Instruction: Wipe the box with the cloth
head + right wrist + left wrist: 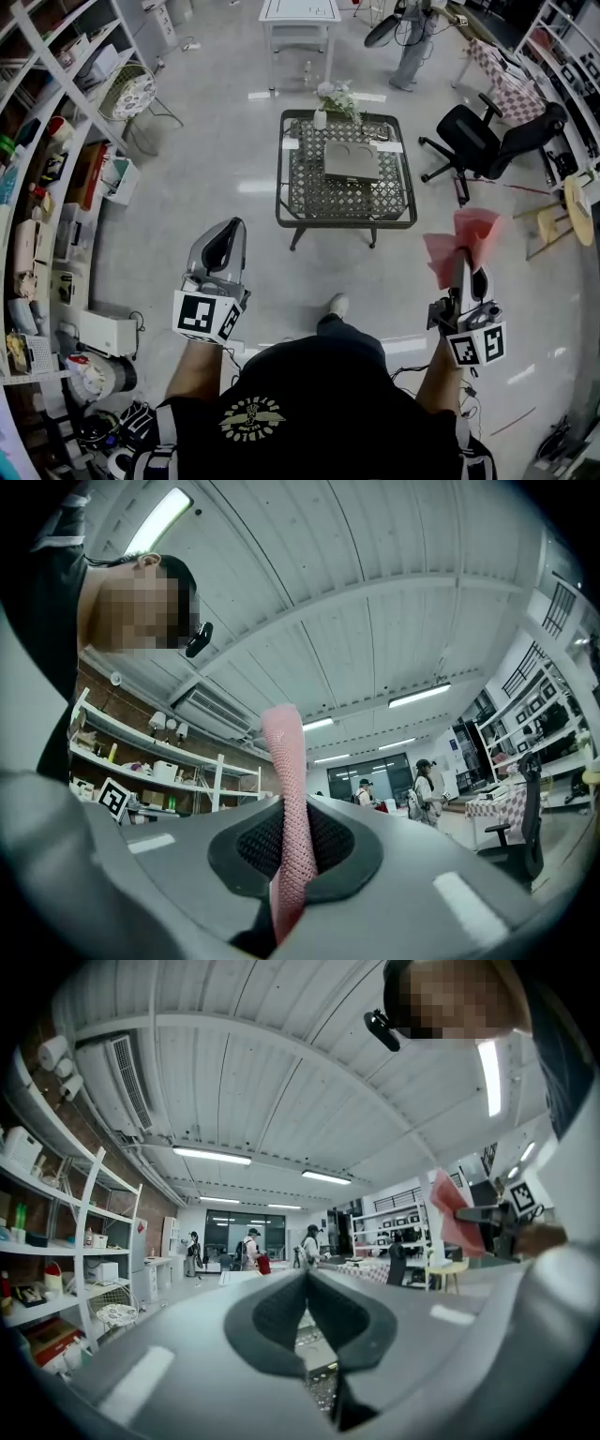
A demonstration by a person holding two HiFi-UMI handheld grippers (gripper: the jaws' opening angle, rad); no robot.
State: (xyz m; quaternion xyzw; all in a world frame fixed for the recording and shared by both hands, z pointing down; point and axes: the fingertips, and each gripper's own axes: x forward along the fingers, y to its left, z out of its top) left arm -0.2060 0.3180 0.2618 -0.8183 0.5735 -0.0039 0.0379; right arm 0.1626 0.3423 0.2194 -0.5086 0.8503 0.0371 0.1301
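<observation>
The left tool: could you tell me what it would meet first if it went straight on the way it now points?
Probably nothing near: the left tool points about level across the room, and its way looks free. The mesh table lies ahead but below that line, though depth is unclear.

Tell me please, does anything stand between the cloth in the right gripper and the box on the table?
Nothing visible does. The right gripper holds the cloth in its shut jaws, and only bare floor lies between it and the table. The box lies mid-table; the flowers stand at its far edge, behind the box.
</observation>
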